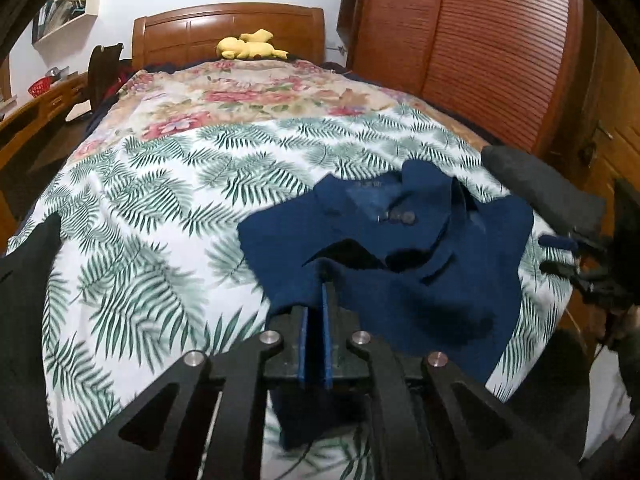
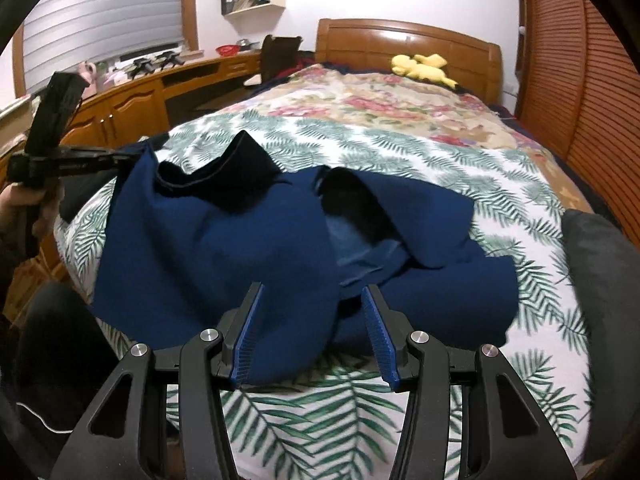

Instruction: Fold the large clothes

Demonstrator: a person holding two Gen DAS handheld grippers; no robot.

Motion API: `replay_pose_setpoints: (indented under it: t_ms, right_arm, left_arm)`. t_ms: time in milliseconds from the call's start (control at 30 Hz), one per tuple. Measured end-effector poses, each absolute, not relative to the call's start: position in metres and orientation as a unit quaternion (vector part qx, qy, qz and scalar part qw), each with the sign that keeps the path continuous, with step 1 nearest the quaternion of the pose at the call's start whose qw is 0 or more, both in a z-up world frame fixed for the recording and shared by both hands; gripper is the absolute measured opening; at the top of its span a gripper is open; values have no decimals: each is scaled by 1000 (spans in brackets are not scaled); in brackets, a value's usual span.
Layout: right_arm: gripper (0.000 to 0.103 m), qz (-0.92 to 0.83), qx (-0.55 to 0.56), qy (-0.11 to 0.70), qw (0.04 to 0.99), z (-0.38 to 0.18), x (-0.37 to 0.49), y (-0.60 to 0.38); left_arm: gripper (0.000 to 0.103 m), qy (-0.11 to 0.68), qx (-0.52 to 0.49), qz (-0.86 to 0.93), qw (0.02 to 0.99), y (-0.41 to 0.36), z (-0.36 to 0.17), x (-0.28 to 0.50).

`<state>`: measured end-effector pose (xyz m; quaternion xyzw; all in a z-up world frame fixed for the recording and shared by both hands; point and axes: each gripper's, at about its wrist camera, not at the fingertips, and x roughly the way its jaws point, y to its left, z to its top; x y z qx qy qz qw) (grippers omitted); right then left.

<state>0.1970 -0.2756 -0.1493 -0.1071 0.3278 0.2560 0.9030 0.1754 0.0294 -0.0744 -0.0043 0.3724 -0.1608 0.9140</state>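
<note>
Our left claw (image 1: 316,280) pinches the near hem of the rumpled navy-blue cloth shirt (image 2: 248,248) on the fern-printed bedsheet (image 1: 160,208), our right claw (image 2: 312,300) gaping above its near edge, bare sheet all around.

Navy shirt (image 2: 248,248) on leaf-print bed (image 2: 400,152)

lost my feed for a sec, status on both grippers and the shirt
Left gripper shut on navy shirt edge. Right gripper open over the shirt, not gripping. Shirt crumpled on the palm-print sheet, unfolded. Grey pillow beside it, not blocking.
</note>
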Motion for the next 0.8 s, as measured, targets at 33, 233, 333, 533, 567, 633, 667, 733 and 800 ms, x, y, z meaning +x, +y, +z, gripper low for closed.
replay_pose_setpoints:
  t_ms: [33,233,333,533,567,633,667,733,800]
  right_arm:
    - [50,257,-107,329,903,-150,196,-274]
    - [50,261,-105,323,904,-147,191,-273]
    - [50,260,-106,320,905,-145,187,-273]
    - [50,262,-105,314,907,-140,180,-275]
    - [50,262,-105,313,907,-139,179,-275]
    - [50,262,-106,312,907,-139,179,-275]
    - [50,262,-106,311,907,-139,179,-276]
    - [50,261,-105,312,908,-141,179,-278]
    - [50,260,-104,314,907,-143,181,-279]
  left_arm:
    - [9,373,0,-159,914,31,-76,169]
    - [25,364,7,-160,917,36,-84,122]
    - [28,367,1,-172,914,27,-93,102]
    - [30,400,-22,-184,898,9,-128,86]
    - [31,407,-27,-189,894,7,-134,85]
    - [31,417,-29,-195,887,1,-144,85]
    - [31,422,-29,-197,884,-2,-150,84]
    - [31,434,-34,-206,876,-9,-159,85]
    - [31,437,-39,-205,875,-14,-164,83]
